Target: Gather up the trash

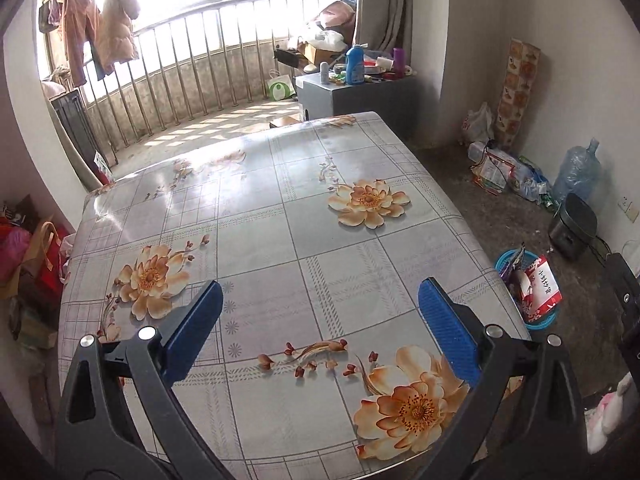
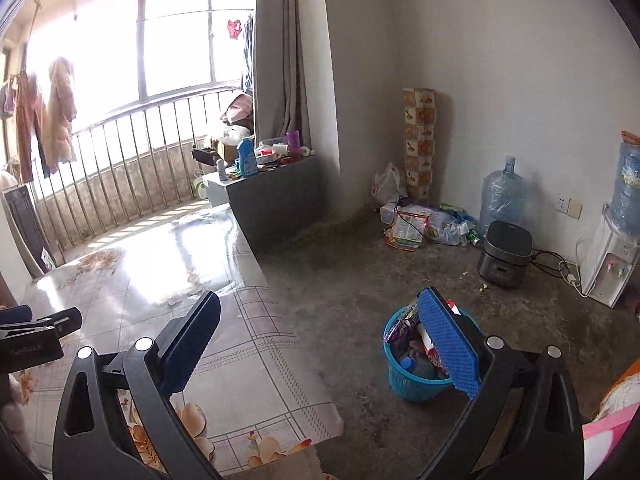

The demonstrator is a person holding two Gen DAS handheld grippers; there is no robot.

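Left wrist view: the left claw (image 1: 320,312) is spread wide with nothing between its blue pads, hung over the flower-patterned worktop (image 1: 256,208), on which no litter is seen. Beyond its right finger, down on the floor beside the worktop's edge, the blue basket (image 1: 538,322) is stuffed with wrappers (image 1: 538,286). From the right wrist, the right claw (image 2: 320,312) is likewise released and empty, the basket (image 2: 404,384) just behind its right pad, presumably placed low so trash can be dropped in.
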